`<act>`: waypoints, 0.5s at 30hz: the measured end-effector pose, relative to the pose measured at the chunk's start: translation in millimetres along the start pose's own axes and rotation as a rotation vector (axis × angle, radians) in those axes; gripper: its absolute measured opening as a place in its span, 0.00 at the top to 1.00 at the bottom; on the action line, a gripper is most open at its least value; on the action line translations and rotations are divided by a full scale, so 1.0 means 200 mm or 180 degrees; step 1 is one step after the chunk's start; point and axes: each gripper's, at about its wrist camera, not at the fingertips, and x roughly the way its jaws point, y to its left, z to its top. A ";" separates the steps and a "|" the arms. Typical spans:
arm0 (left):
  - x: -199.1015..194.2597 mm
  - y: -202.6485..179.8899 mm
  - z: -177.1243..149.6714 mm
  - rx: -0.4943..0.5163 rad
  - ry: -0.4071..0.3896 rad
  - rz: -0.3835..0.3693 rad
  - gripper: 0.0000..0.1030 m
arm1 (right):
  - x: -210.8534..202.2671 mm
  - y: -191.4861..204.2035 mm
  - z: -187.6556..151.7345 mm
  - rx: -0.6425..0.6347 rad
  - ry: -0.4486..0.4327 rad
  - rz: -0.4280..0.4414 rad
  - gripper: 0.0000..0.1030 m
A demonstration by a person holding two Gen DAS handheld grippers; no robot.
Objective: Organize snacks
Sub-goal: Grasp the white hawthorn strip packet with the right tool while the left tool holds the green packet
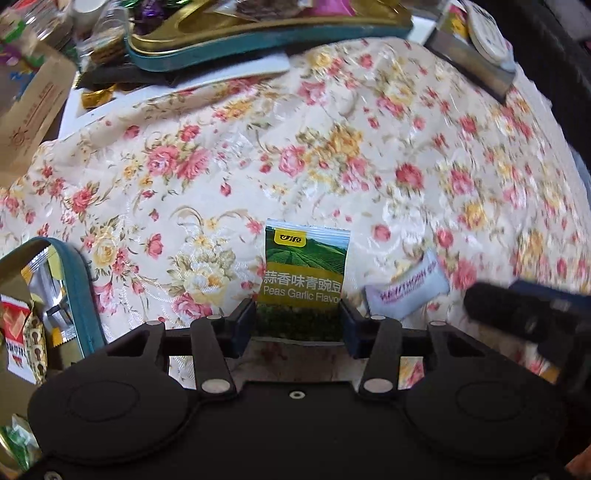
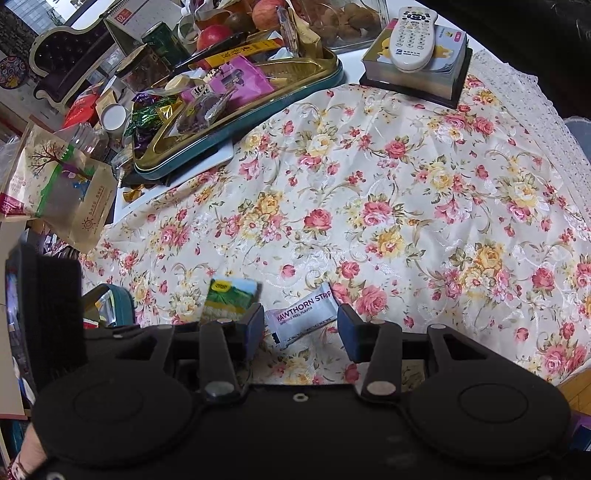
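A green garlic-peas packet (image 1: 304, 273) lies flat on the floral tablecloth (image 1: 332, 147). My left gripper (image 1: 297, 326) stands open over its near end, one pad close to each side edge, and the packet is not creased. Just to the right lies a white hawthorn strip packet (image 1: 406, 291). In the right wrist view that hawthorn packet (image 2: 303, 314) lies slanted between the pads of my right gripper (image 2: 301, 330), which is open above it. The peas packet (image 2: 232, 301) shows to the left of that. The right gripper's dark fingers (image 1: 517, 314) appear blurred beside the hawthorn packet.
A gold tray with a teal rim (image 2: 236, 122) at the back left is piled with wrapped sweets. A second teal-rimmed tin (image 1: 81, 291) with packets sits at the near left. A remote control (image 2: 412, 35) rests on books at the back right. A paper bag (image 2: 62, 192) stands at the left.
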 end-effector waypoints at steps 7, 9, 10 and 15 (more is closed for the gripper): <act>-0.03 0.04 0.02 -0.0391 0.0092 0.0114 0.47 | 0.07 -0.01 -0.03 -0.0022 0.0133 -0.0079 0.55; -0.05 0.07 0.01 -0.0438 0.0119 0.0157 0.47 | 0.09 -0.01 -0.04 0.0019 0.0177 -0.0089 0.55; -0.05 0.08 0.00 -0.0466 0.0132 0.0167 0.47 | 0.11 -0.01 -0.04 0.0015 0.0213 -0.0091 0.55; -0.04 0.12 0.00 -0.0693 0.0221 0.0176 0.47 | 0.18 0.02 -0.09 -0.0122 0.0365 -0.0122 0.55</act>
